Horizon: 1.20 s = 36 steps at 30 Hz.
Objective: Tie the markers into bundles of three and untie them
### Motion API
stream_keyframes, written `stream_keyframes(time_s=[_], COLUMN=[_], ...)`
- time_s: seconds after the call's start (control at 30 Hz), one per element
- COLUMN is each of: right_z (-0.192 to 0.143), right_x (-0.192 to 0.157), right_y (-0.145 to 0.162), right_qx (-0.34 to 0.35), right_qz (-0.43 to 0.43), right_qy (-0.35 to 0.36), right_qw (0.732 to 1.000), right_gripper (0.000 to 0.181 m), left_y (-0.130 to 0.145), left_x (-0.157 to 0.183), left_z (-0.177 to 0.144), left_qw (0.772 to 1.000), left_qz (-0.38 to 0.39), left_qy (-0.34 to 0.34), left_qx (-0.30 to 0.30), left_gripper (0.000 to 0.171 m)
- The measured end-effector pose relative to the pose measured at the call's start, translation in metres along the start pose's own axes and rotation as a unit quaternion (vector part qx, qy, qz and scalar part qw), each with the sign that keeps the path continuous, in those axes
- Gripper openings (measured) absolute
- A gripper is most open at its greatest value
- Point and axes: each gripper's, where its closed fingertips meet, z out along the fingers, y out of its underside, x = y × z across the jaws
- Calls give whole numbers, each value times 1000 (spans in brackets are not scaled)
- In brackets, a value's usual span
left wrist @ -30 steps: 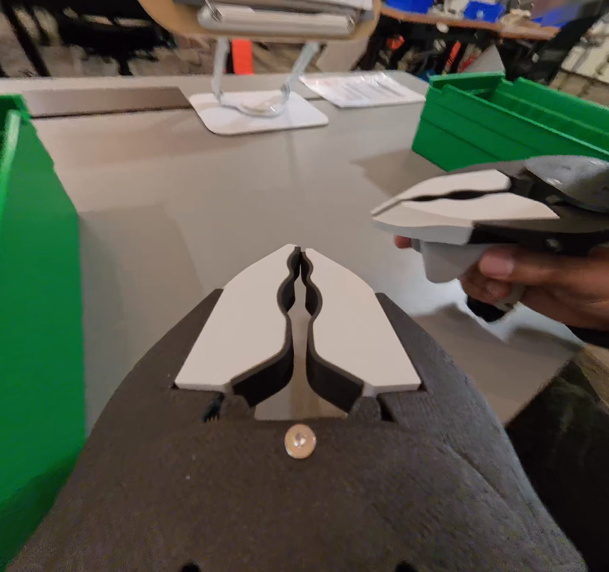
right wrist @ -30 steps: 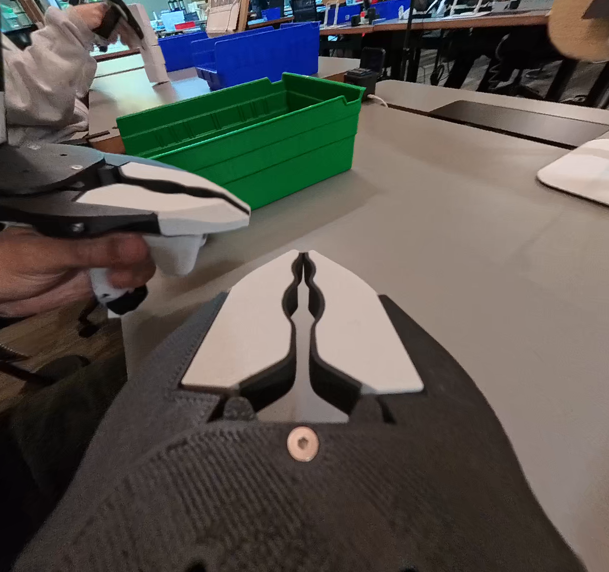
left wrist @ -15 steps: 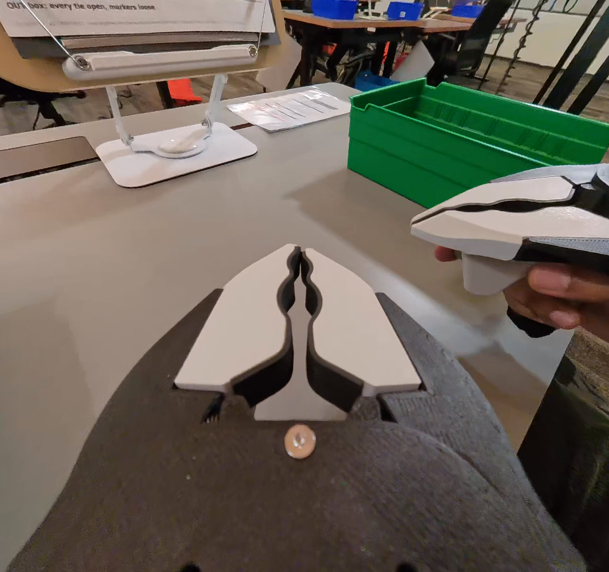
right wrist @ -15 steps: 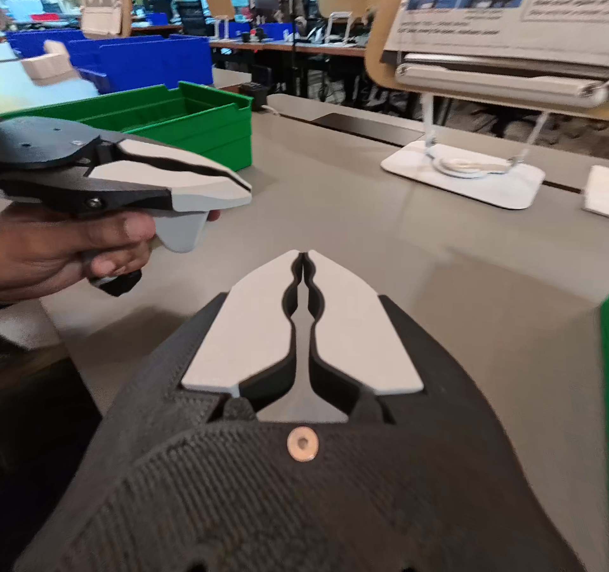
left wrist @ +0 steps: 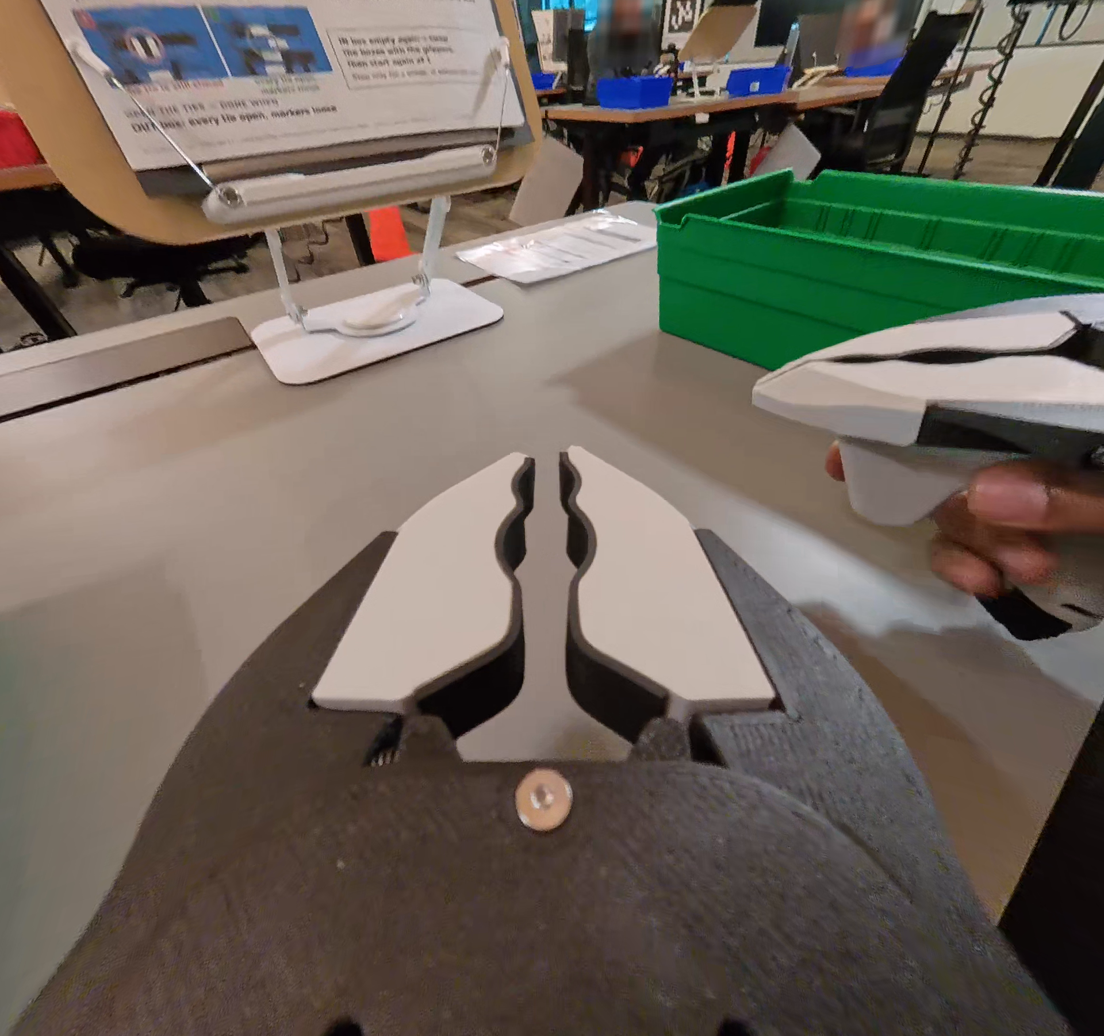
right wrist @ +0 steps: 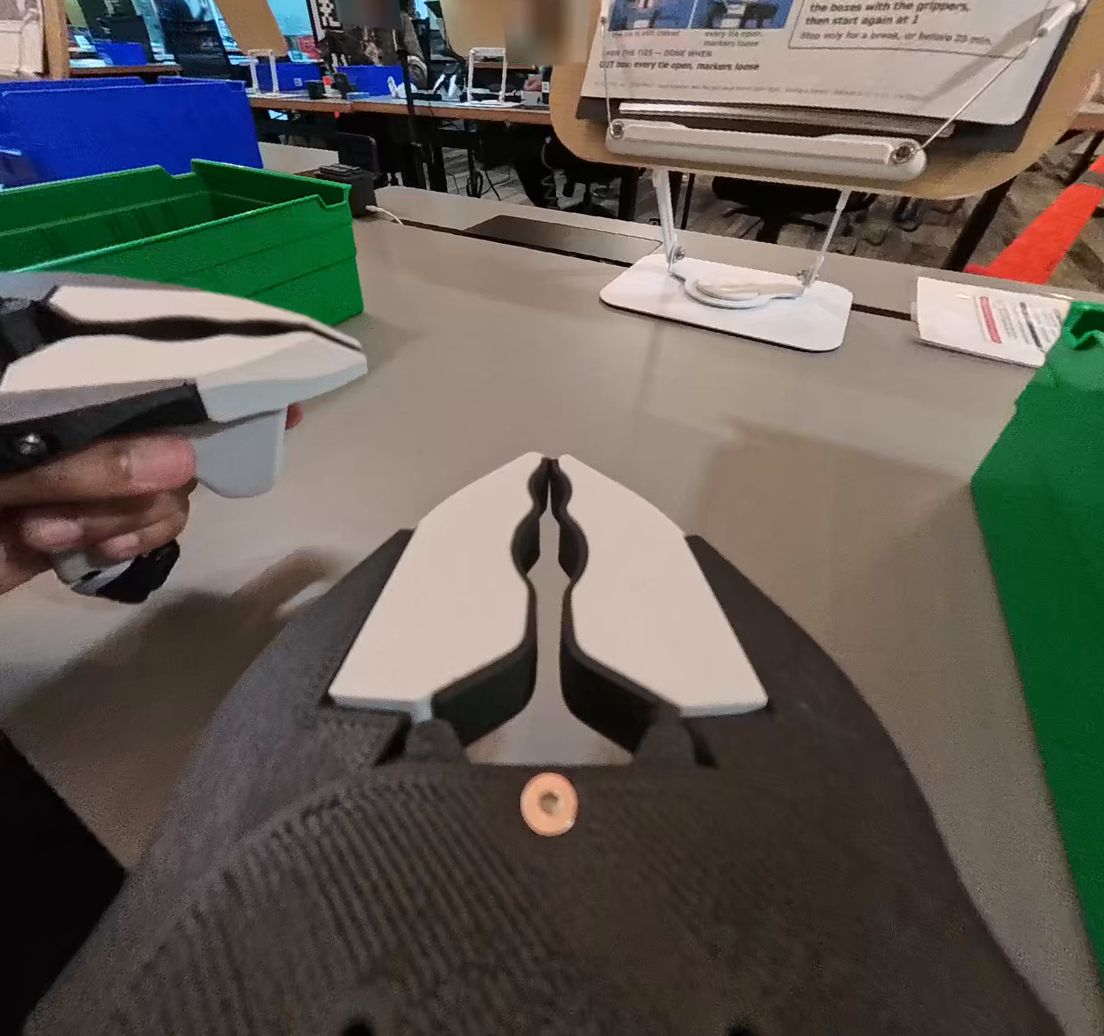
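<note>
The left gripper [left wrist: 546,458], a black textured body with two white flat fingers, hovers over the bare grey tabletop [left wrist: 299,470]; its jaws stand a narrow slit apart at the tips and hold nothing. The right gripper [right wrist: 548,461], of the same build, also hovers above the tabletop, its fingertips meeting and nothing between them. Each gripper shows in the other's view, held by a hand [left wrist: 1003,529] around its white pistol handle, the two side by side and apart. At the far middle of the table stands a tan document stand with a white flat base [left wrist: 376,326], bearing a printed instruction sheet [left wrist: 287,39] under wire clips. A green plastic bin with inner ribs [left wrist: 836,266] sits at the right side of the table, near the right gripper but not touching it; its inside, as far as visible, shows only ribs. A second green plastic bin [right wrist: 179,231] sits at the left side. A laminated white sheet [left wrist: 555,243] lies flat on the table between the stand and the right bin. Blue bins and desks fill the blurred background.
</note>
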Motion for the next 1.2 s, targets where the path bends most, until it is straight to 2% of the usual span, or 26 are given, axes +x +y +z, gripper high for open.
stream_keyframes(time_s=[0.13, 0.27, 0.4, 0.57, 0.73, 0.83, 1.0, 1.1, 1.2], right_z=[8, 18, 29, 41, 50, 55, 64, 69, 76], right_x=[-8, -27, -48, -78, -119, -136, -155, -165, -169], right_y=[3, 1, -2, 6, 8, 10, 18, 33, 36], right_qx=[-9, -11, -23, -36, -55, -71, -108, -160, -175], right_qz=[20, 67, 90, 23, 8, 15, 10, -4, -22], right_qy=[-32, -98, -147, -201, -267, -298, -328, -337, -336], right_qw=[999, 993, 985, 979, 962, 952, 938, 928, 925], right_gripper=[0, 0, 0, 1, 32, 41, 51, 75, 76], left_y=[12, 21, 28, 48, 63, 75, 80, 84, 85], left_x=[-3, -7, -15, -25, -40, -51, -58, -61, -62], left_z=[-4, -14, -28, -49, -74, -87, -104, -112, -119], left_qw=[999, 996, 996, 990, 984, 980, 978, 976, 974], left_qz=[-30, -63, -68, -81, -106, -98, -101, -108, -122], left_qy=[21, 37, 23, 8, -24, -54, -81, -90, -101], left_qx=[-23, -45, -58, -112, -142, -165, -163, -166, -164], left_gripper=[5, 6, 10, 30, 43, 54, 56, 56, 54])
